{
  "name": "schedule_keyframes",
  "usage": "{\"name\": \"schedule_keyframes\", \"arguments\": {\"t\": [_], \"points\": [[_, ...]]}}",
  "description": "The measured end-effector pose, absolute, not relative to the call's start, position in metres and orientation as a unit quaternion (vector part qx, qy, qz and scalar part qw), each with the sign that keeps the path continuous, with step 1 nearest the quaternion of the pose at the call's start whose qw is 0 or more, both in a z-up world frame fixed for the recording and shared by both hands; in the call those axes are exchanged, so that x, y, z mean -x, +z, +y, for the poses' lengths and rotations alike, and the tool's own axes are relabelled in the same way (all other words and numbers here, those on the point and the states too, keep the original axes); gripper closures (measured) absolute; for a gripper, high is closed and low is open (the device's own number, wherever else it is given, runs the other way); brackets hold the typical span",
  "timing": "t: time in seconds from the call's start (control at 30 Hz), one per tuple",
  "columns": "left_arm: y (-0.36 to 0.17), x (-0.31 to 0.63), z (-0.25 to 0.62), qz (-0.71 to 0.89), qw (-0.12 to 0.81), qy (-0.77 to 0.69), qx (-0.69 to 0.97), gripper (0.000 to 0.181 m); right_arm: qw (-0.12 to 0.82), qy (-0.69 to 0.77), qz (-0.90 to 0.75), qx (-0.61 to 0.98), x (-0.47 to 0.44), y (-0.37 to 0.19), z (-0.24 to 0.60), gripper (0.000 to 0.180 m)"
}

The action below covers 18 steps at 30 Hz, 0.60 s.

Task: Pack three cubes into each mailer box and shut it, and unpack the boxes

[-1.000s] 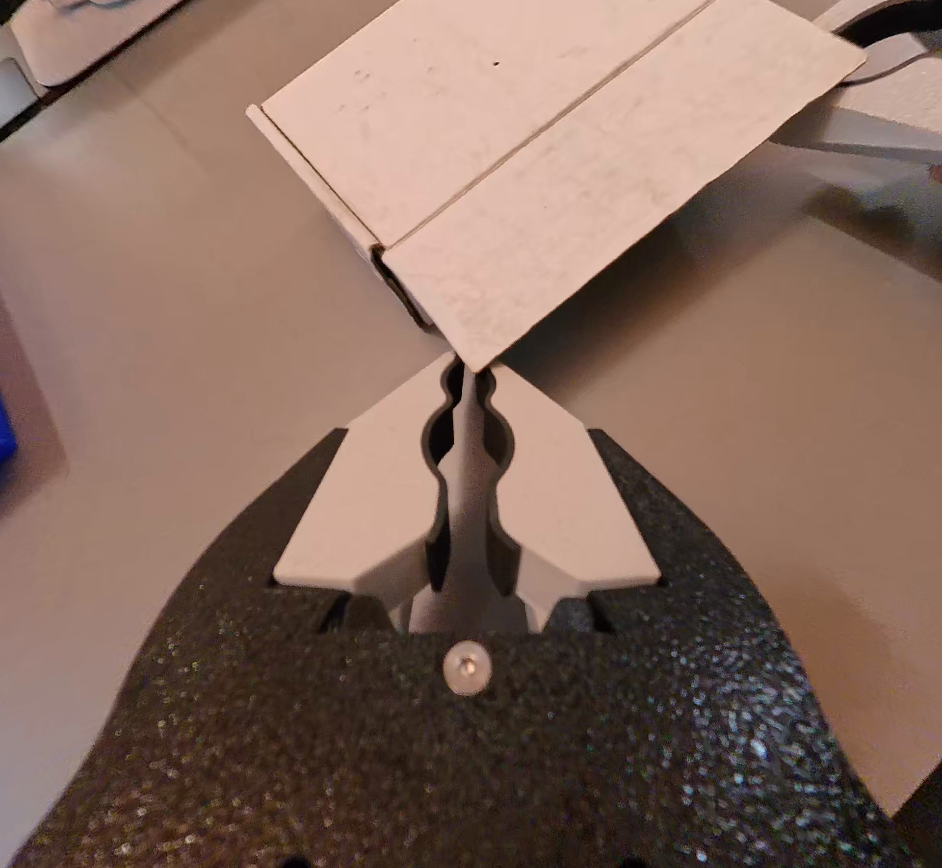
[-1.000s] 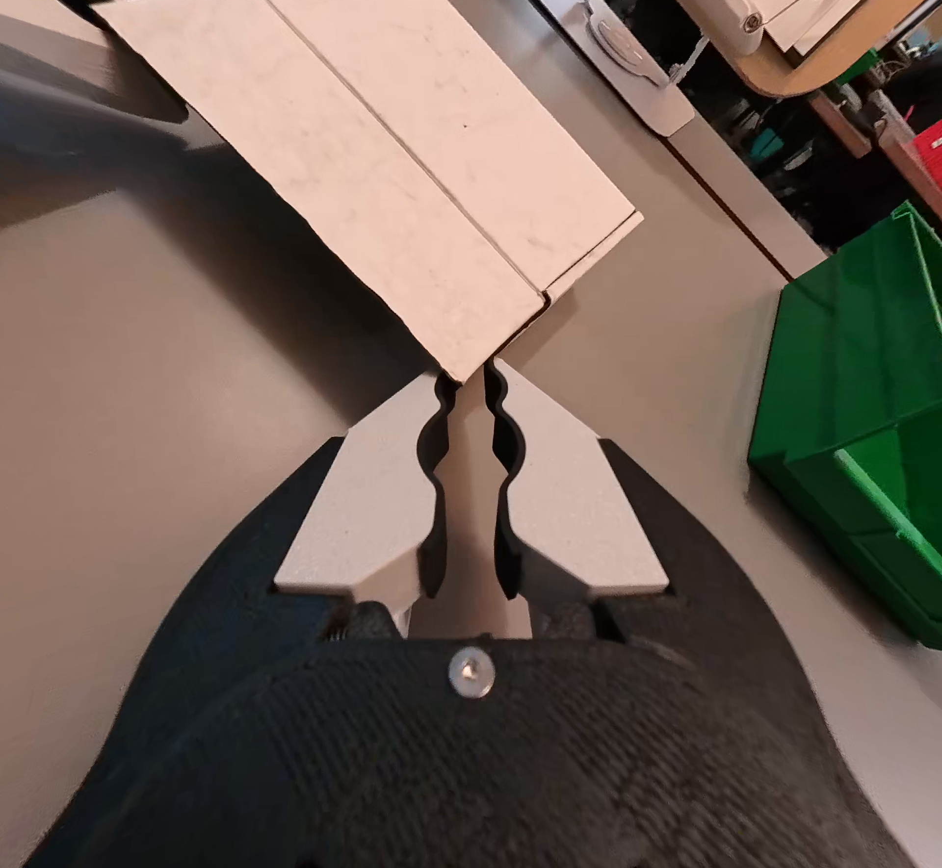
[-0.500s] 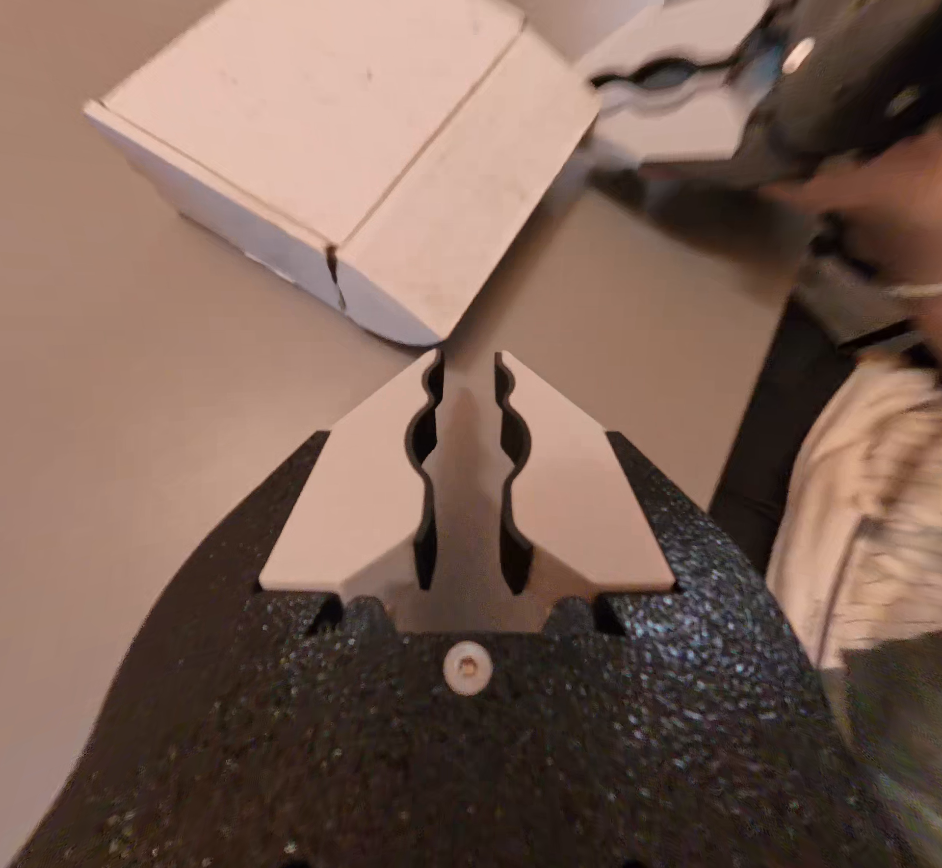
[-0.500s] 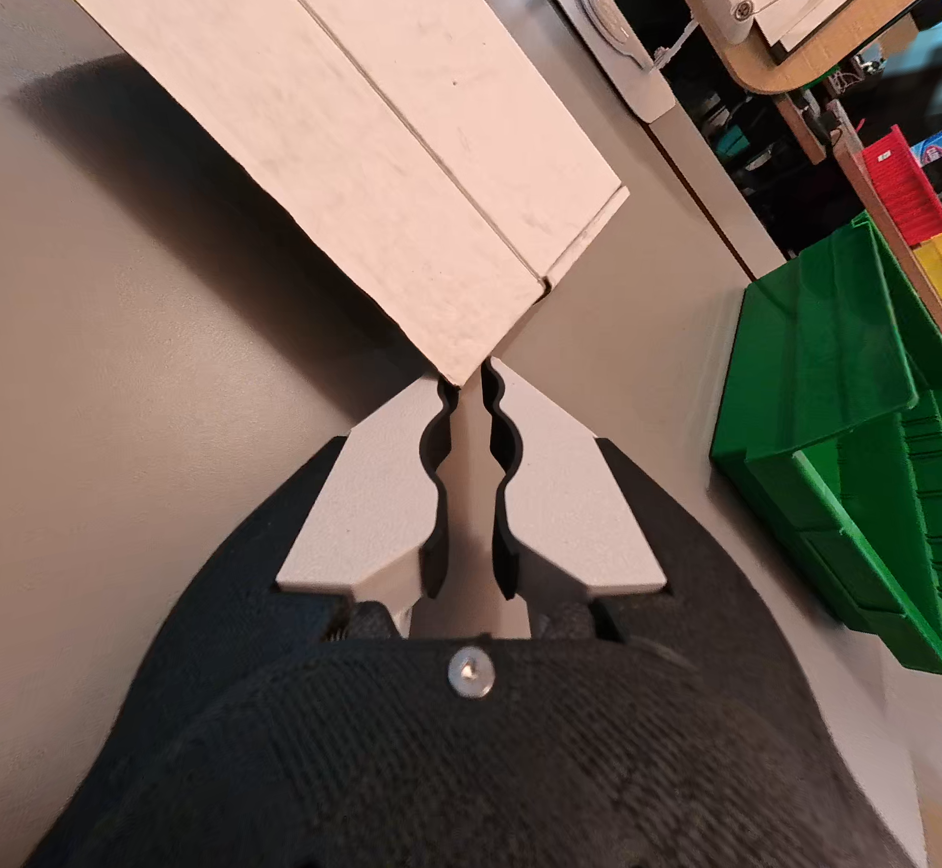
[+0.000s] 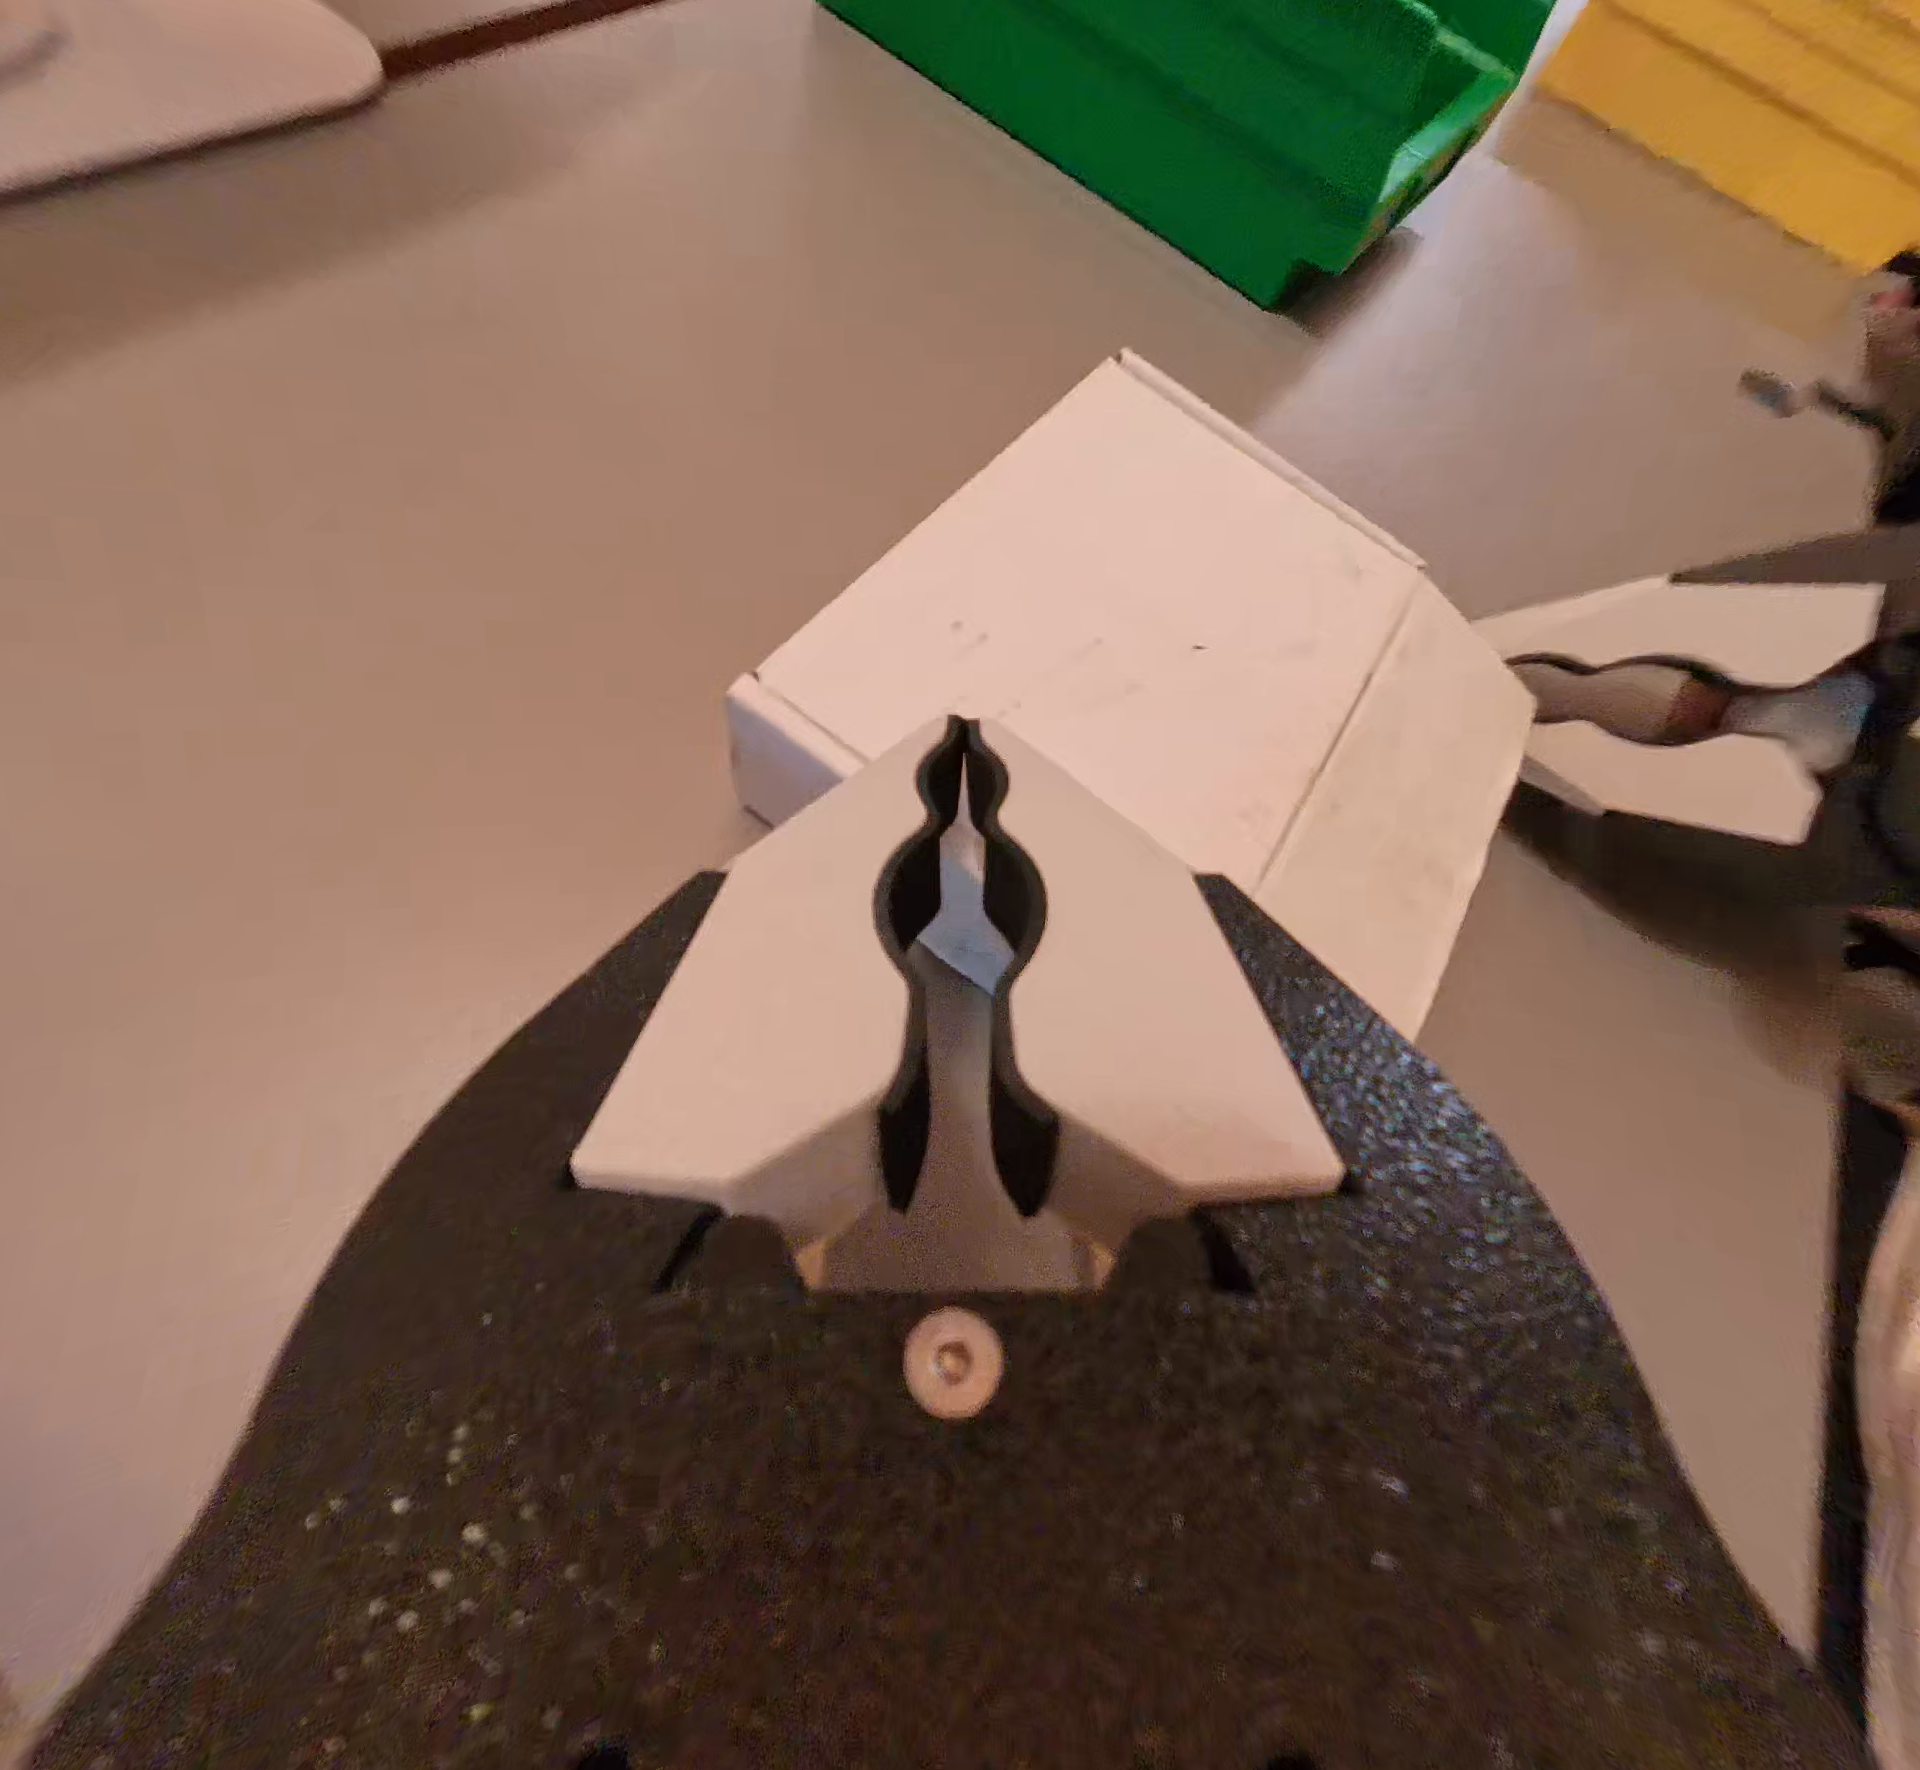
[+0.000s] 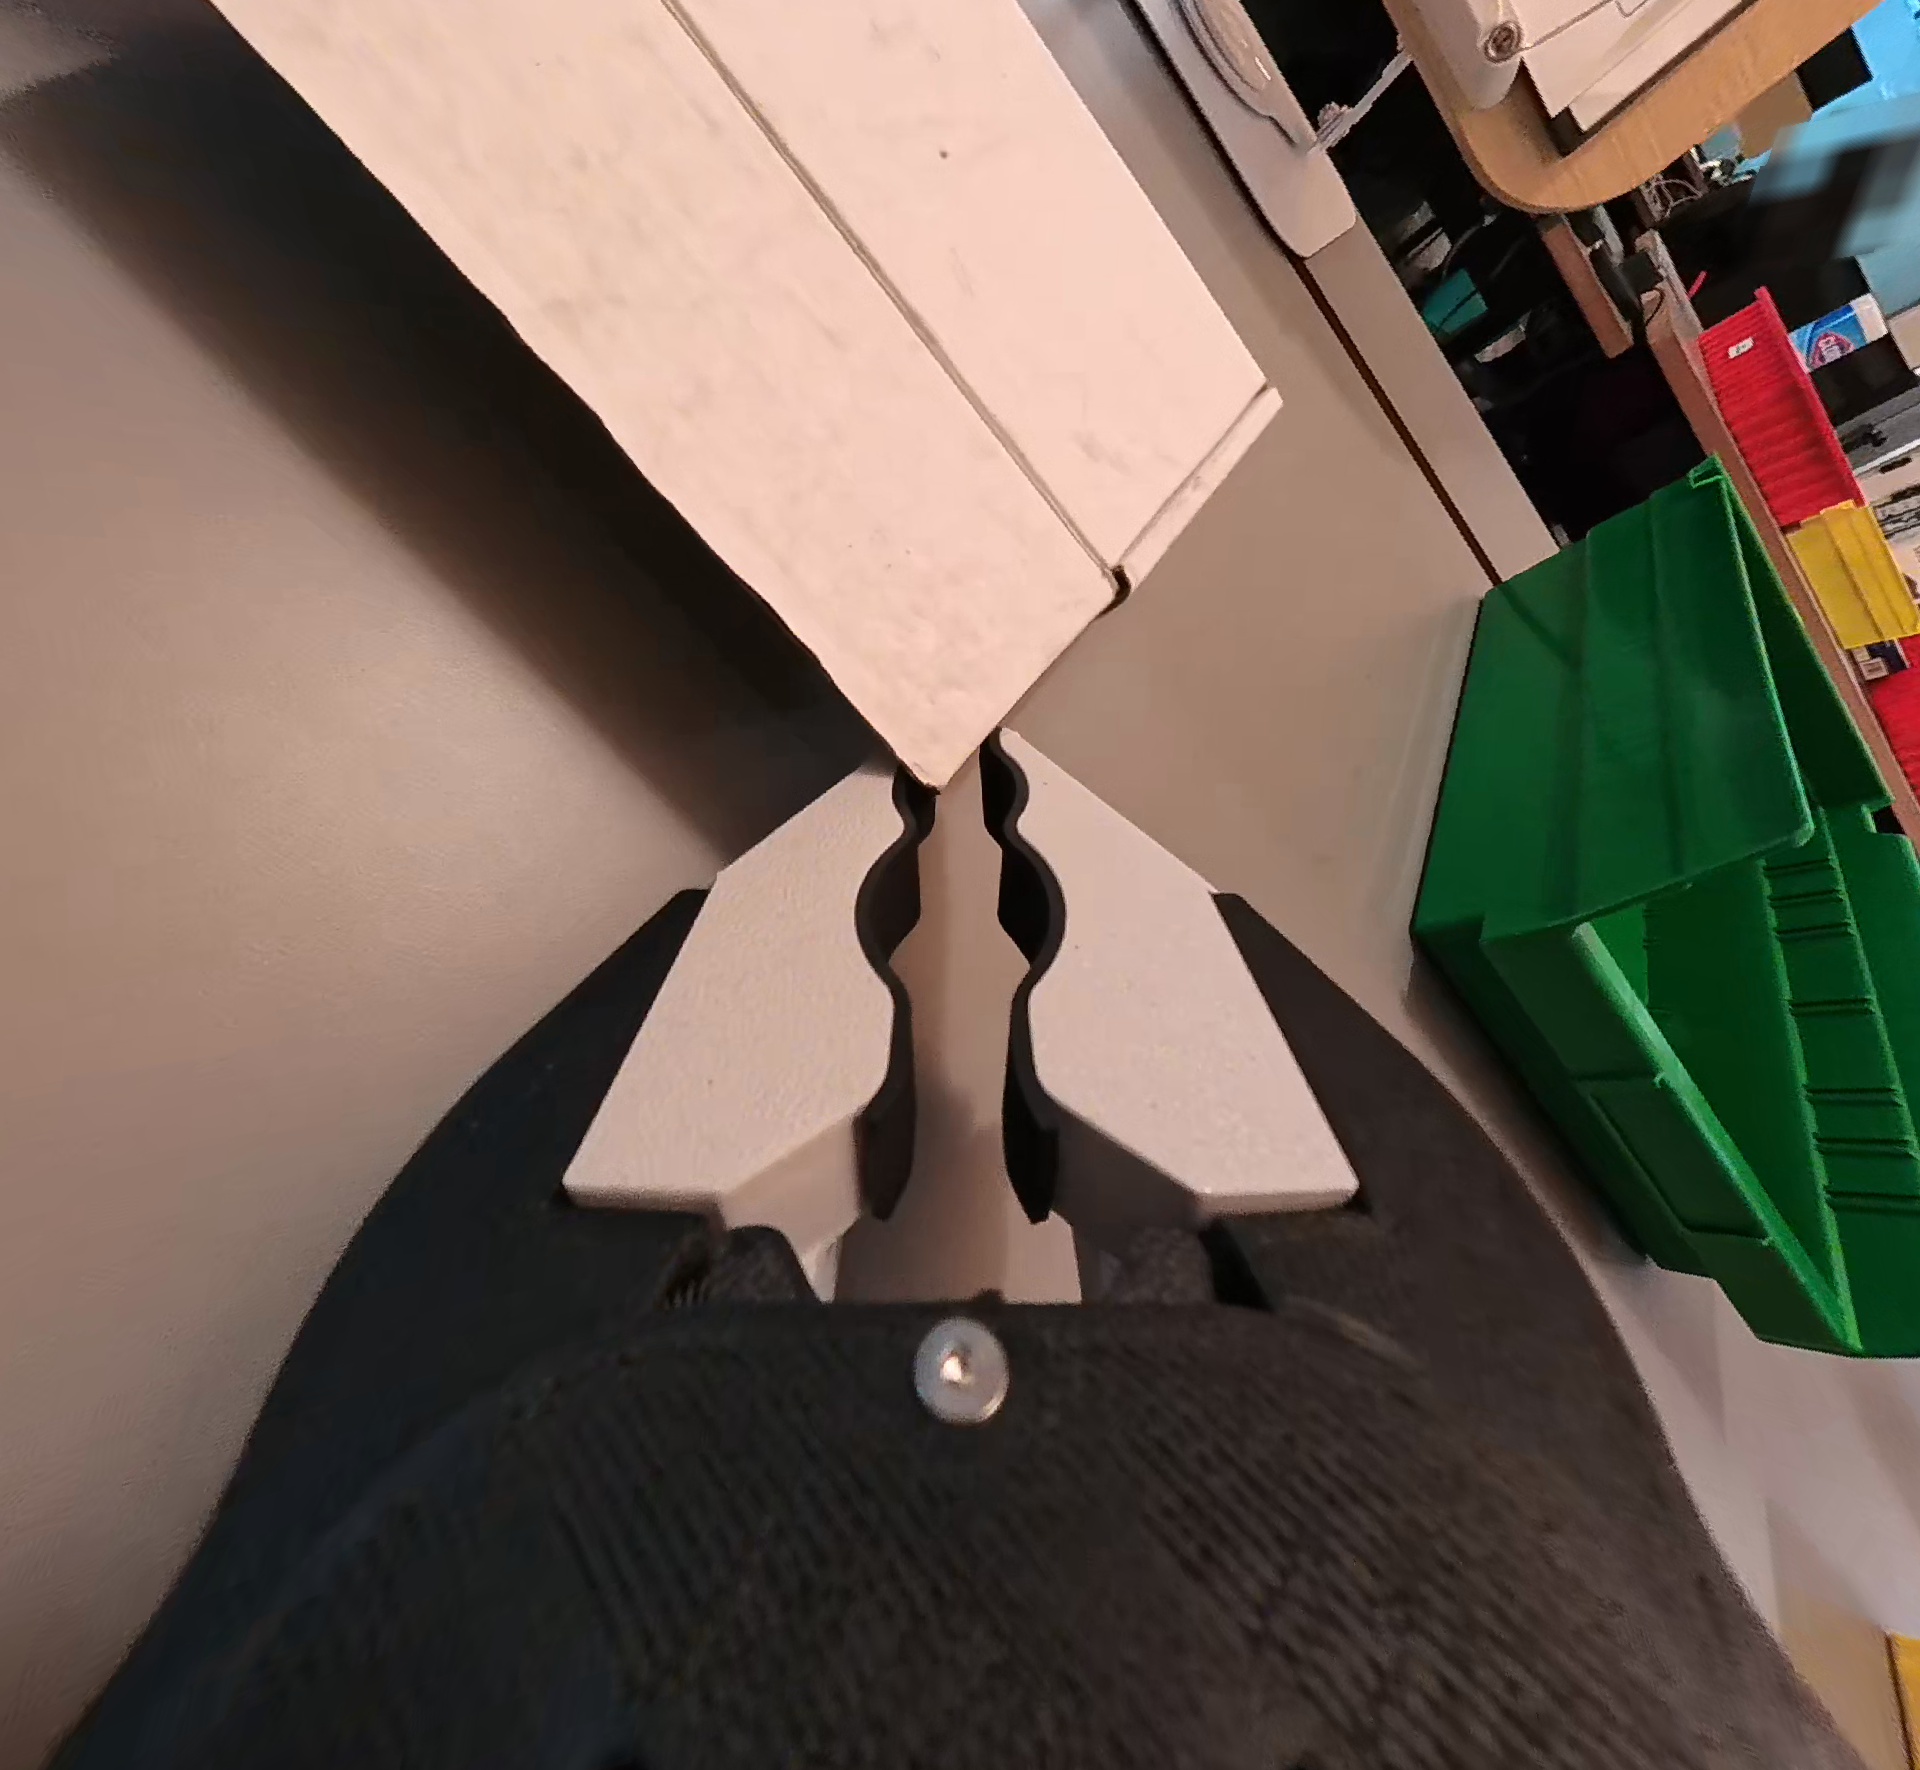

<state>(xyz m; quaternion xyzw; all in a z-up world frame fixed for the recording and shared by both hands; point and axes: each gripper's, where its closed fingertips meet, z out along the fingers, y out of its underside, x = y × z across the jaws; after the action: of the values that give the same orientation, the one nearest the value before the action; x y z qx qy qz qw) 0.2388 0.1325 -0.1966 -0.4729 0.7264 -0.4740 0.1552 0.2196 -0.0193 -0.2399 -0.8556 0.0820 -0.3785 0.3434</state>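
A closed white mailer box (image 5: 1122,598) lies on the tan table. My left gripper (image 5: 963,733) is shut and empty, its fingertips touching, held just above the box's near edge. My right gripper (image 6: 951,770) is shut on the near corner of the box (image 6: 727,214), which fills the upper left of the right wrist view. In the left wrist view the right gripper (image 5: 1532,676) reaches in from the right edge and meets the box's right corner. No cubes are in view.
A green bin (image 5: 1143,37) and a yellow bin (image 5: 1745,58) stand behind the box. The green bin (image 6: 1662,889) lies to the right of my right gripper, by the table edge. A white base plate (image 5: 156,58) sits far left. Shelves with clutter rise beyond the table.
My left gripper let go of the box corner, shut empty and swung round to face the bins. The box has come down flat on the table. My right gripper keeps its corner.
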Motion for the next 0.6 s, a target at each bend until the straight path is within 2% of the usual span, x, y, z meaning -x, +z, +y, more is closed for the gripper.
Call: {"name": "schedule_keyframes", "arguments": {"t": [0.07,0.2,0.6], "points": [[-0.1987,-0.2397,0.1330,0.704,0.115,-0.499,0.493,0.181,0.344,-0.379,0.083,0.855,-0.2193,-0.2400,-0.0192,0.173],[-0.2029,-0.2411,0.1358,0.671,0.093,-0.523,0.517,0.181,0.349,-0.374,0.090,0.854,-0.2188,-0.2397,-0.0183,0.173],[-0.2038,-0.2423,0.1367,0.669,0.126,-0.521,0.515,0.181,0.374,-0.290,0.113,0.874,-0.2143,-0.2442,-0.0135,0.173]]}}
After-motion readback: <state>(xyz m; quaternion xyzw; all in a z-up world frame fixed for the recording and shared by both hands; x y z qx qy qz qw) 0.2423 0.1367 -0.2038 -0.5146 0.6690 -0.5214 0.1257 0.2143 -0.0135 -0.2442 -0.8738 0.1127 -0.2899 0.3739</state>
